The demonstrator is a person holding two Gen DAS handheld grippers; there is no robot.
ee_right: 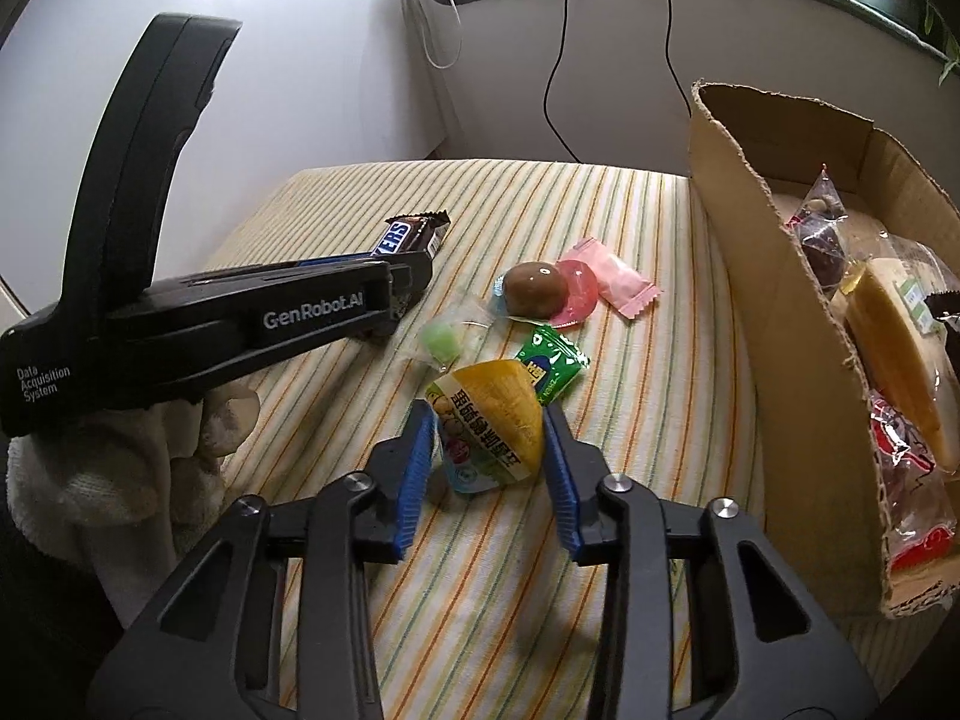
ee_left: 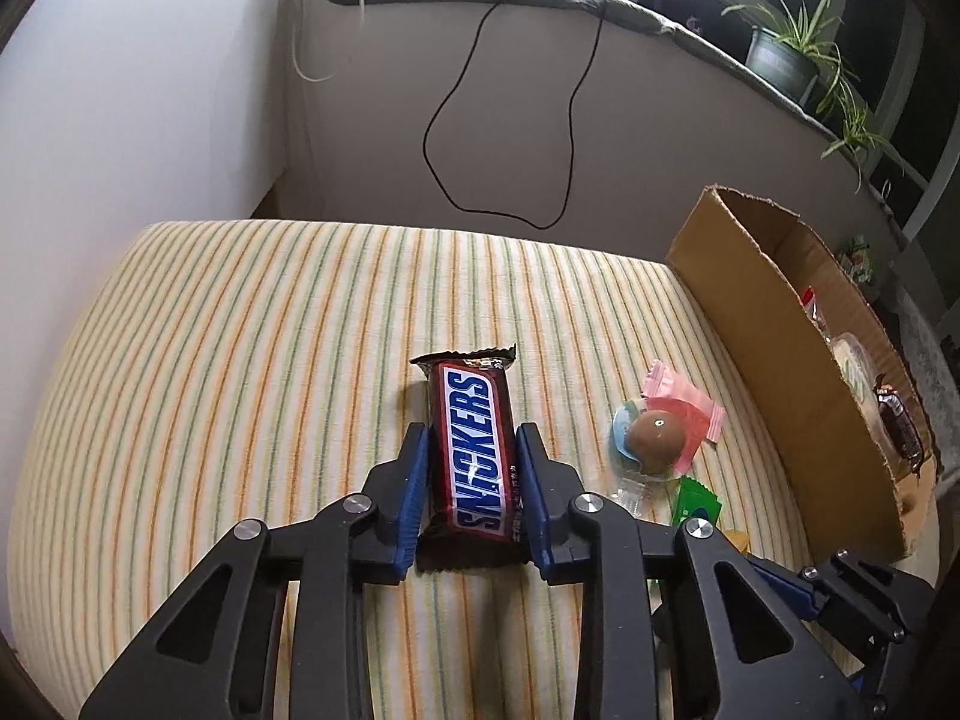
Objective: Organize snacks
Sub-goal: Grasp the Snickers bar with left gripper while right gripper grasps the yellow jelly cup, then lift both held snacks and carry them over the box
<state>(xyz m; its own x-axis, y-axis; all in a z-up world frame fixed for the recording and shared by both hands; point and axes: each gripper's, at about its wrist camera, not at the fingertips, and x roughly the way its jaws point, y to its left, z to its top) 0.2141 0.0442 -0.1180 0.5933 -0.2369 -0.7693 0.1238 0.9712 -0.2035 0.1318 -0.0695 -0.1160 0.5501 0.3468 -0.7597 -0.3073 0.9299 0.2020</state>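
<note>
The left gripper [ee_left: 471,468] has its jaws closed on the sides of a Snickers bar [ee_left: 474,450], which lies lengthwise between them on the striped tabletop [ee_left: 240,360]. The right gripper [ee_right: 487,456] has its jaws pressed against a yellow jelly cup [ee_right: 489,426], gripping it. Just beyond these jaws lie a green packet [ee_right: 551,367], a brown egg-shaped snack [ee_right: 534,290] and a pink candy [ee_right: 618,279]. To their right stands a cardboard box [ee_right: 750,252] holding other snacks.
</note>
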